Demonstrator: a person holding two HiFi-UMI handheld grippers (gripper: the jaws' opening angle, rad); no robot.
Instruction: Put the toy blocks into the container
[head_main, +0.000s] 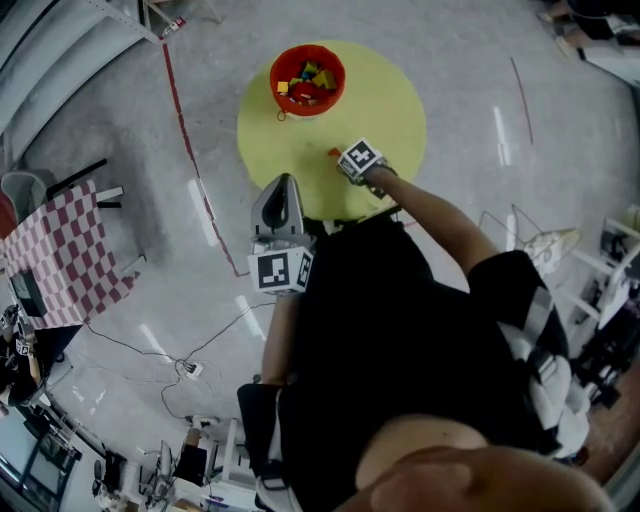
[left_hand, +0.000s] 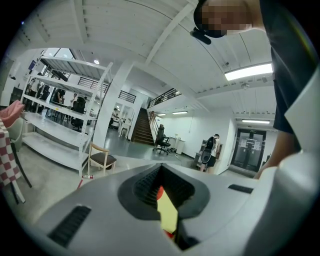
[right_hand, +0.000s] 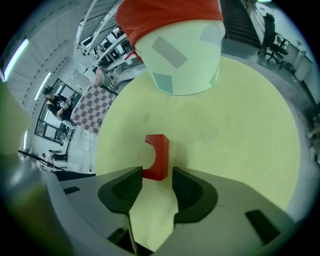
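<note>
A red container (head_main: 307, 78) holding several coloured blocks stands at the far side of the round yellow table (head_main: 390, 95). In the right gripper view the container (right_hand: 182, 55) has a white body under a red rim. A red block (right_hand: 157, 156) with a curved notch stands on the yellow table (right_hand: 240, 125), its near end between the tips of my right gripper (right_hand: 157, 176). The jaws are open and the pads are clear of it. From the head view, the red block (head_main: 333, 152) lies just ahead of the right gripper (head_main: 340, 160). My left gripper (head_main: 283, 182) hovers at the table's near edge, its jaws (left_hand: 160, 175) shut.
A red tape line (head_main: 195, 170) runs across the grey floor left of the table. A table with a red-and-white chequered cloth (head_main: 60, 255) stands further left, with cables (head_main: 185, 368) on the floor. White shelving (left_hand: 65, 115) and a chair (left_hand: 102, 159) show in the left gripper view.
</note>
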